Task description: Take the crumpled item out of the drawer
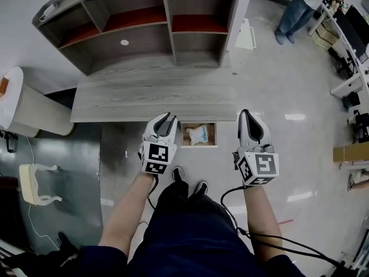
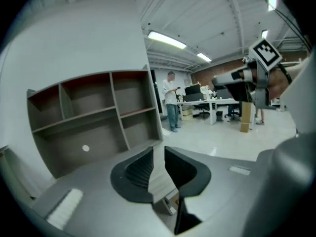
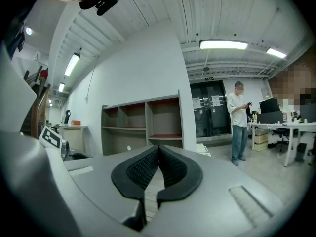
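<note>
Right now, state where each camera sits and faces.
Head view: on the person's head, steeply down at the grey wooden desk and open drawer; forearms, legs, left gripper, right gripper show.
Left gripper view: on that gripper, toward the grey open shelf unit; slightly parted jaws, right gripper show.
Right gripper view: on that gripper, toward the shelves; closed jaws show.
Shared: both gripper views show the shelf unit and a white-shirted bystander.

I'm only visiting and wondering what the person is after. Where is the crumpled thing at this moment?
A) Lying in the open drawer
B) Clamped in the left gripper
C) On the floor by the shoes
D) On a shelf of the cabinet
A: the crumpled item lies inside the open drawer, with the left gripper and right gripper on either side, neither one holding it.
</note>
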`<state>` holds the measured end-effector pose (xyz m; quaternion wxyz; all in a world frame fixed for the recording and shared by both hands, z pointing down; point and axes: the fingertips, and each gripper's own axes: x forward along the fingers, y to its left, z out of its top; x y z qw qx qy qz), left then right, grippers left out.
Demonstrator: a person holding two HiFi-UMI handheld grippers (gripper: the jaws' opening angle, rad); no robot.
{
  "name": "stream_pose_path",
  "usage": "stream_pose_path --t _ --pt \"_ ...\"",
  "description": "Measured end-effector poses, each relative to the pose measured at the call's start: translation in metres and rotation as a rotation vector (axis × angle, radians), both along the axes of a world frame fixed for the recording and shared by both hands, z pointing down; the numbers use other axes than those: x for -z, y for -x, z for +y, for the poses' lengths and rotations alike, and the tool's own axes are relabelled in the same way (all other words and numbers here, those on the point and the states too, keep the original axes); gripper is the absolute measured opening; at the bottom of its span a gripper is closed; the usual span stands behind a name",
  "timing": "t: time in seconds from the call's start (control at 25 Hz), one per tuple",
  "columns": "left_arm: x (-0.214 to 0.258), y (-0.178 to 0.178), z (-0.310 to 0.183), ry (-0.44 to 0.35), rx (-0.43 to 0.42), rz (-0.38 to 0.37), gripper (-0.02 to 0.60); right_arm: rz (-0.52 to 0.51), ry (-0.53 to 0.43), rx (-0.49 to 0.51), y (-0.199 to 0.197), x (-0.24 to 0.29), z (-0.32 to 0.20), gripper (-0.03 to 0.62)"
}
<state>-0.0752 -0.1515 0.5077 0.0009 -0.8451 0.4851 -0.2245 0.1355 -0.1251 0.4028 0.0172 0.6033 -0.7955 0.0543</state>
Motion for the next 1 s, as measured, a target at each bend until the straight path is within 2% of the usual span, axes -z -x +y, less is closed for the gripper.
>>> stream_pose_path --t 0.12,0.28,0.44,0.64,1.0 --pt "-0.054 -0.021 -0.001 0.088 -0.138 -0.089 0.074 0.015 0.033 -0.024 0.004 -0.012 -0.012 0.006" --pt "-0.114 -0.045 0.007 0.143 -0.349 -0.248 0.074 0.029 0.057 -0.068 0.008 -0.023 -0.021 0.006" --pt "-0.166 -0.064 0.024 0.233 -0.520 -0.360 0.074 0.016 0.079 -0.109 0.003 -0.033 -0.023 0.006" --pt "-0.219 -0.084 0.037 0.354 -0.634 -0.460 0.074 -0.015 0.138 -0.102 -0.009 -0.062 -0.031 0.006" --pt "-0.302 -0.110 0.054 0.553 -0.761 -0.633 0.075 -0.040 0.237 -0.063 -0.033 -0.103 -0.030 0.006"
